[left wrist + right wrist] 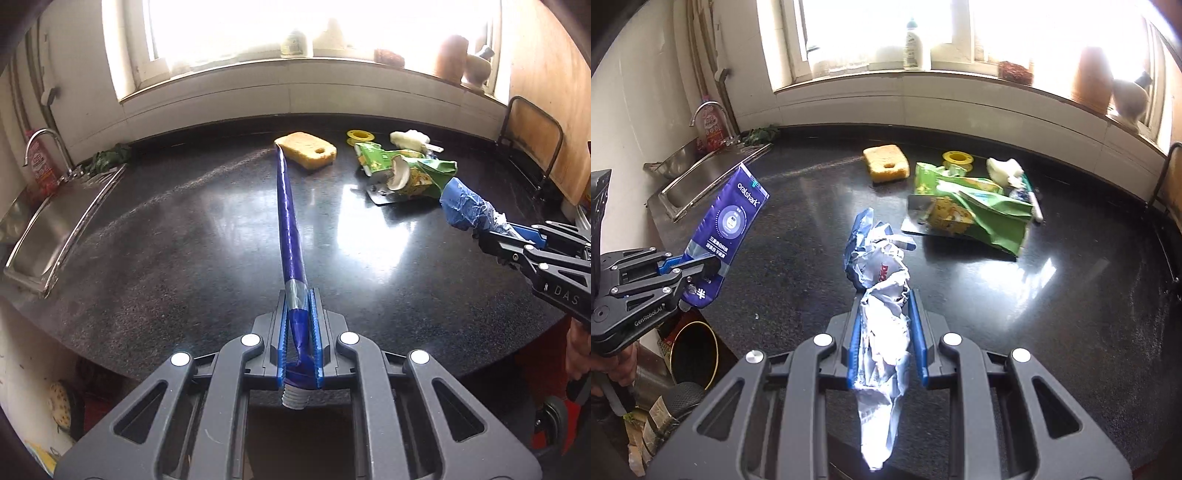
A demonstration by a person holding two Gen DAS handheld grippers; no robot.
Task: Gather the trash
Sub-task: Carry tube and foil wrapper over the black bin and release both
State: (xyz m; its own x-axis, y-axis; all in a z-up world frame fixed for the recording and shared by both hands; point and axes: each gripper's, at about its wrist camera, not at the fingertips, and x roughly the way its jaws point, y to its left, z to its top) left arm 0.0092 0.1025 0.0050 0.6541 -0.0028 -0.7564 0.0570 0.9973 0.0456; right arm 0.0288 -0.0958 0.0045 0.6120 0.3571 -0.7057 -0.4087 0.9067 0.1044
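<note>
Bare counter (184,229) lies ahead; the toothpaste tube (288,229) is pinched by the left gripper (299,295), the crumpled wrapper (882,266) by the right gripper (886,299), both angled downward.

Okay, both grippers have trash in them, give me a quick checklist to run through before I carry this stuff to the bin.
1. Left gripper shut on the purple toothpaste tube: ok.
2. Right gripper shut on the crumpled foil wrapper: ok.
3. Both pieces lifted off the black counter: ok.
4. Bin located: a round black container shows below the counter edge near the left gripper; whether it is the trash bin: cannot tell.
5. Counter cleared: not ok; the green packaging, yellow reel and white wad remain.
6. Sponge counts as trash: cannot tell.
</note>
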